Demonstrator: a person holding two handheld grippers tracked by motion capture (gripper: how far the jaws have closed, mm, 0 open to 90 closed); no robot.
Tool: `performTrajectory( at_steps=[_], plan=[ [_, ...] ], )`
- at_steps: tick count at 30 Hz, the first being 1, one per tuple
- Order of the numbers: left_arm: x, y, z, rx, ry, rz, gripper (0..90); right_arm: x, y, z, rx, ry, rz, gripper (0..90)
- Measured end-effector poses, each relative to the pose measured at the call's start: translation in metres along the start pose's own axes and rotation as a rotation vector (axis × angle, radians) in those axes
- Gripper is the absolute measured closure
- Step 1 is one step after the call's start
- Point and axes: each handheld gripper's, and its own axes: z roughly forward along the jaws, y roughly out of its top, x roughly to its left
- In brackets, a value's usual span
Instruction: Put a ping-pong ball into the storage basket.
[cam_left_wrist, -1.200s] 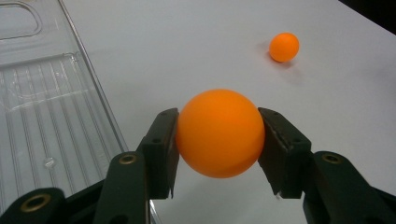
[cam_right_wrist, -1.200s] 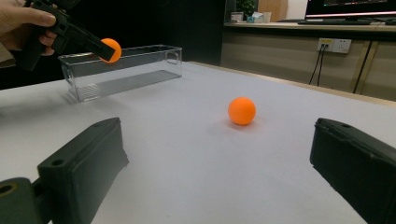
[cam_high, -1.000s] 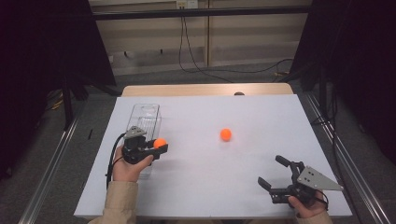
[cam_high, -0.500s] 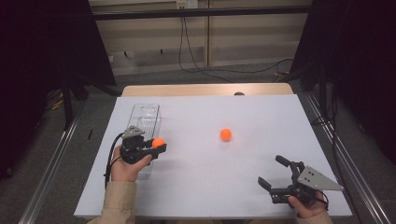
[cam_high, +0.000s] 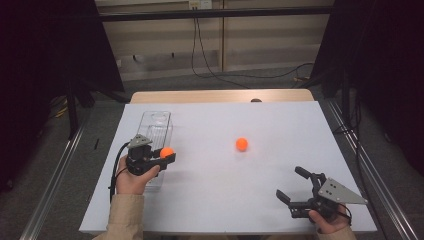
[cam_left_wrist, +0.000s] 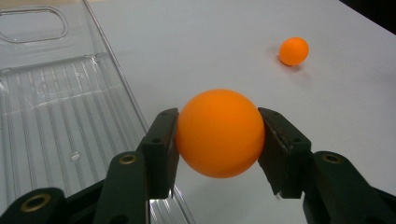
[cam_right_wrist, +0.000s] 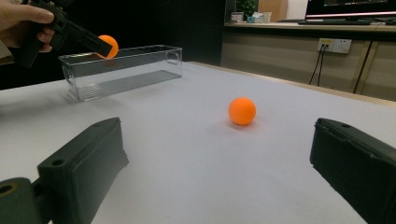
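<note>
My left gripper (cam_high: 167, 155) is shut on an orange ball (cam_high: 166, 152) and holds it just above the right long wall of a clear plastic bin (cam_high: 155, 127). In the left gripper view the ball (cam_left_wrist: 219, 133) is pinched between both jaws, beside the bin's wall (cam_left_wrist: 116, 79). A second orange ball (cam_high: 242, 144) lies loose on the white table; it also appears further off (cam_left_wrist: 293, 51). My right gripper (cam_high: 289, 182) stands open near the front right edge, and this loose ball (cam_right_wrist: 242, 111) lies ahead of its spread jaws, well apart from them.
The white table top (cam_high: 280, 125) has open room around the loose ball. The bin (cam_right_wrist: 121, 70) holds nothing. The far table edge meets a wooden strip (cam_high: 220, 96), and black frames and cables stand behind it.
The left gripper with its ball has edged slightly left toward the bin. The right gripper and the loose ball have not moved.
</note>
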Motion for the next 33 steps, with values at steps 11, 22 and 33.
performTrajectory(
  at_steps=[11, 22, 33],
  plan=[
    [0.0035, 0.0000, -0.0046, -0.006, 0.008, -0.005, 50.9, -0.0001, 0.0000, 0.0000, 0.000, 0.000, 0.000, 2.3],
    [0.0070, -0.0006, -0.0077, -0.012, 0.023, -0.012, 50.9, 0.0000, 0.0000, 0.0001, 0.000, 0.000, -0.002, 2.4],
    [0.0098, -0.0010, -0.0101, -0.016, 0.034, -0.015, 50.9, -0.0001, 0.0001, -0.0001, -0.001, -0.001, -0.002, 2.4]
  ],
)
